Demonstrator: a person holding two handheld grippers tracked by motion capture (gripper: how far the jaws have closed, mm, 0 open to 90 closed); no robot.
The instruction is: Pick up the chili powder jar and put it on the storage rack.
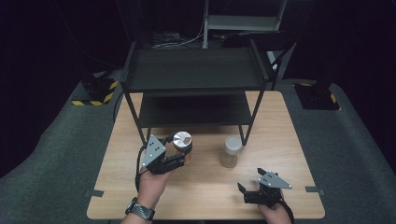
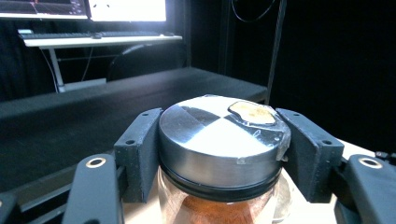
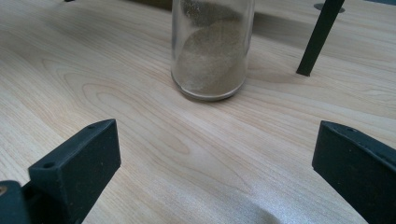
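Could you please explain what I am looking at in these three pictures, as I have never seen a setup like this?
There is no robot here: a person at a wooden table holds a hand-held gripper in each hand. The high view comes from a fixed camera above the person, looking forward and down. The other two come from small cameras riding on the grippers, each looking out along its own two black fingers.

The left gripper is shut on a glass jar with a metal lid; reddish-brown powder shows through the glass, and the jar looks lifted clear of the table. The right gripper is open, holding nothing, and it points at a second jar of pale powder standing on the table. Behind both stands a black two-level shelf, one leg of which stands close to the pale jar.
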